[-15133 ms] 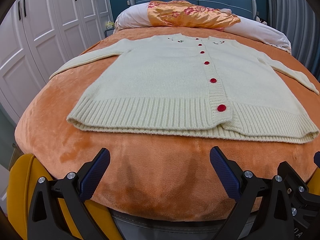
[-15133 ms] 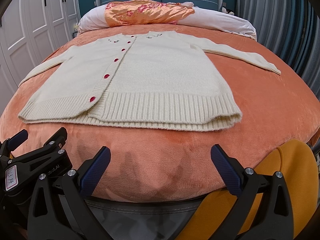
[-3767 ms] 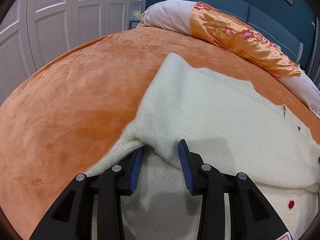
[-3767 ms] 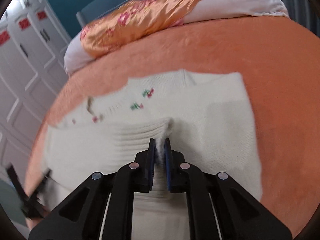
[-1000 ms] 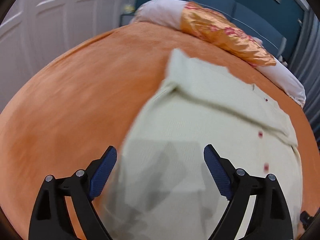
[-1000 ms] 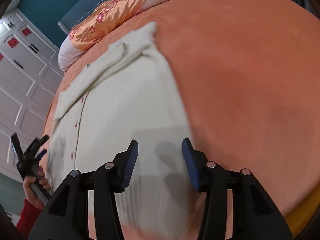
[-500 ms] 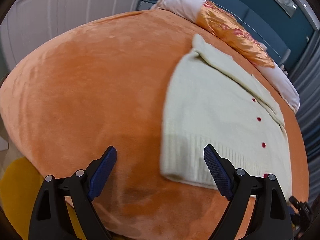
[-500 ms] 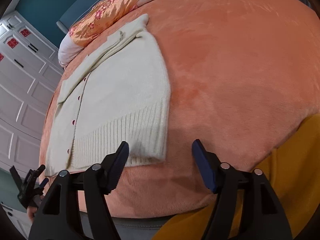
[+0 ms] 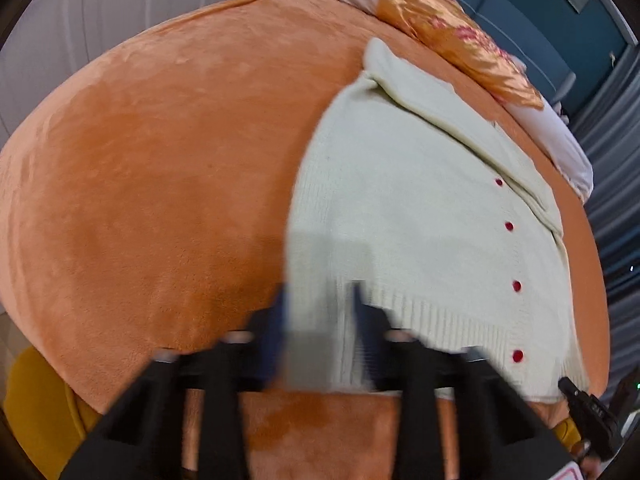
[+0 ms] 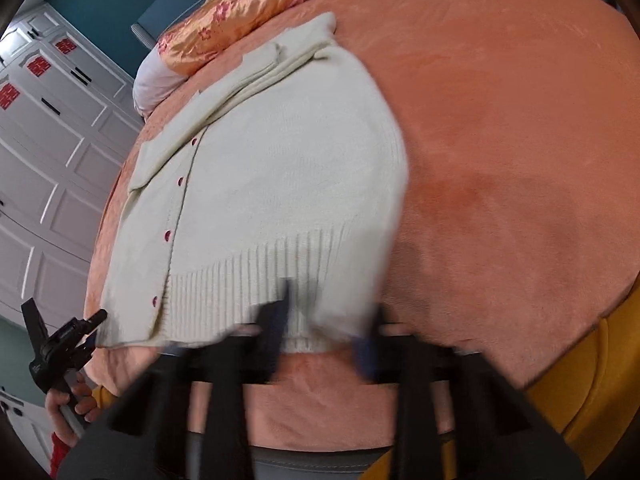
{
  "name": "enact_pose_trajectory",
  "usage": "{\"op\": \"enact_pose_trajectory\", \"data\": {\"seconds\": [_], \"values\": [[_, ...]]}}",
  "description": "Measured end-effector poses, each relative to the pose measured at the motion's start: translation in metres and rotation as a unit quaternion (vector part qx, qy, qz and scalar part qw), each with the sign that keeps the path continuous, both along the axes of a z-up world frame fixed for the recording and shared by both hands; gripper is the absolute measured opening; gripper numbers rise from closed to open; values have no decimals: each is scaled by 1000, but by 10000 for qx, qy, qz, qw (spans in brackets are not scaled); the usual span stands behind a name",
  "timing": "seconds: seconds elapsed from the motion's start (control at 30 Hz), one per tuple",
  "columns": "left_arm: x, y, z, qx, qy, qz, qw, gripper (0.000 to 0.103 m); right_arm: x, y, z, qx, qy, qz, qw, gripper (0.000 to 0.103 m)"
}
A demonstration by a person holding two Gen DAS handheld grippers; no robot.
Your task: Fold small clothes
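Observation:
A cream knit cardigan [image 9: 400, 200] with red buttons lies on the orange bed cover [image 9: 160, 160], both sleeves folded across its chest. In the left wrist view my left gripper [image 9: 318, 320] is blurred at the hem's left corner. Its jaws are closing with the ribbed hem between them, still a gap apart. The right wrist view shows the cardigan [image 10: 280, 160] again, and my right gripper [image 10: 324, 328] at the hem's right corner. Those jaws are also closing, with the hem between them and the cloth lying flat.
Pillows with an orange satin cover [image 9: 460, 40] lie at the head of the bed. White wardrobe doors [image 10: 48, 140] stand to the left. A yellow seat [image 10: 580, 400] sits by the bed's near edge. A hand [image 10: 72, 400] holds the left tool.
Both grippers have come forward from short of the hem onto its two corners. Their jaws, wide apart half a second ago, have narrowed around the ribbed edge.

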State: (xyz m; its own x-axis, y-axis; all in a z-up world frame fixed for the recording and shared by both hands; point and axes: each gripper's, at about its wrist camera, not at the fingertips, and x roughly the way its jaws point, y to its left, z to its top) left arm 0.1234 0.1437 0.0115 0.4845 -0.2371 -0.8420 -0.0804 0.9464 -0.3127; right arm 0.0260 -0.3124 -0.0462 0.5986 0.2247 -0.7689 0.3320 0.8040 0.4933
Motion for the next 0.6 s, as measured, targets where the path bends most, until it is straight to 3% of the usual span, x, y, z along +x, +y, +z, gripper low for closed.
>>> {"op": "enact_pose_trajectory", "data": {"seconds": [0.13,0.3,0.37,0.5,0.57,0.6], "values": [[-10,-3,22,-56,-184,-111,9998,7,-9,1,25,-180,-245,42,9995,6],[-36,-3,45,27,-316,-312,9990,5,-31,4,49,-533,-220,341,9978,4],[-52,-2,46,162,-281,-456,9984,0,-45,1,49,-597,-151,427,9972,3],[-68,2,36,466,-91,-644,9968,0,-64,-7,32,-846,117,545,9949,0],[-70,11,31,339,-97,-400,9986,7,-69,-22,22,-641,296,242,9972,11],[-69,14,30,180,-99,-296,9993,14,-71,-29,21,-461,275,68,9985,27]]}}
